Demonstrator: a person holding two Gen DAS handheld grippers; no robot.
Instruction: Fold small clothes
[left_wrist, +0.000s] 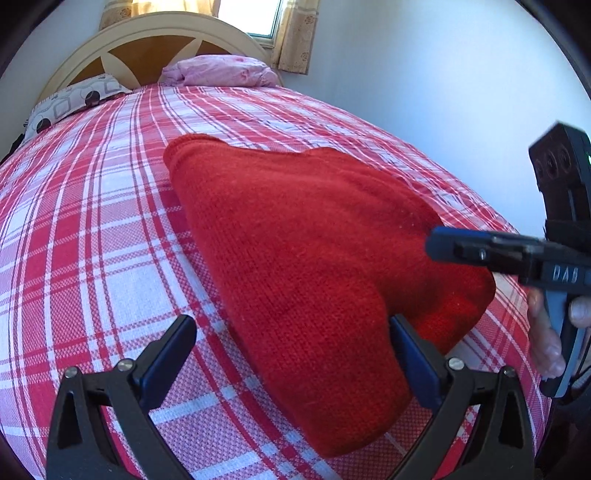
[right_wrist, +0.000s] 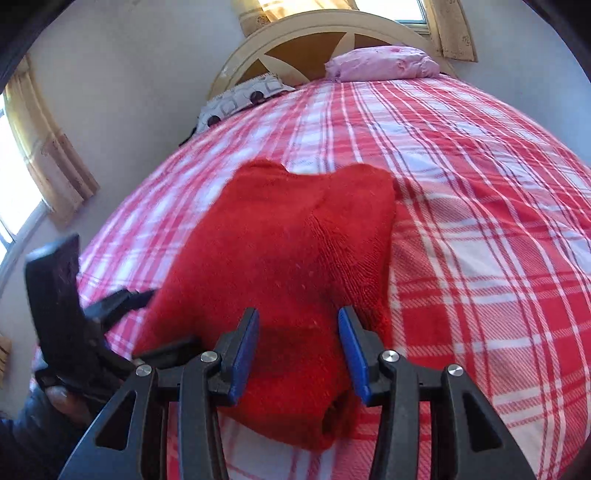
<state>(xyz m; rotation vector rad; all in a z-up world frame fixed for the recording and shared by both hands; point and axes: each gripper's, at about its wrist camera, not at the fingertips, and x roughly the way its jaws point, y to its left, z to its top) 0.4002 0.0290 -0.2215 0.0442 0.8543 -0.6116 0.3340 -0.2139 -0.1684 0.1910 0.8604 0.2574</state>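
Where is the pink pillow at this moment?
The pink pillow lies at the far end of the bed, against the headboard, right of the patterned pillow and beyond the red sweater.

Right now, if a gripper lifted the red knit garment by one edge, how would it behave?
The red knit garment would probably droop, since it lies soft and folded on the plaid bedspread. Its thick layers suggest some bulk. The fuzzy knit should grip, not slip.
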